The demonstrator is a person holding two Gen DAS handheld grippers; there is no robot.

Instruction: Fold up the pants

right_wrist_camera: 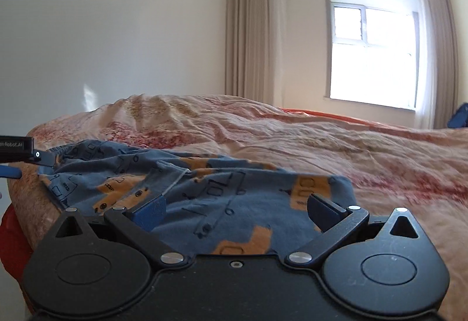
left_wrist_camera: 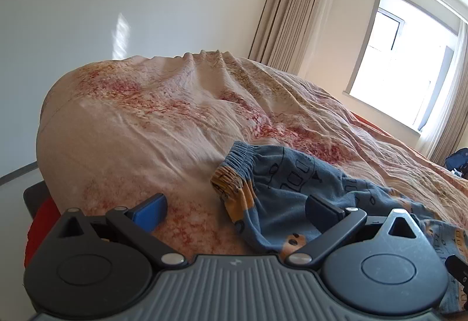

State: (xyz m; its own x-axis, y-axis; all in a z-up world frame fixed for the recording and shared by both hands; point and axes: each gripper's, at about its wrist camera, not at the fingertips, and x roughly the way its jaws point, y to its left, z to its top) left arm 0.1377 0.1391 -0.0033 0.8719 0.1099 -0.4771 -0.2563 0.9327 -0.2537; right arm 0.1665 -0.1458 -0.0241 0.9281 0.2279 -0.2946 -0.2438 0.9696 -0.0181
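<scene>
The pants are lying rumpled on the bed, blue with orange prints, not yet folded. The left claw is hovering low with its fingers spread wide and gripping nothing; the gathered waistband is sitting just ahead of it and toward its right finger, which is resting over the cloth. The right claw is likewise gaping and empty, with a trouser leg spreading directly in front and beneath it. The left claw is also showing at the far left edge of the right view. This looks like the reach-in before the first grasp: next, each claw probably needs to be settling onto an edge and pinching cloth, then drawing the garment flat.
</scene>
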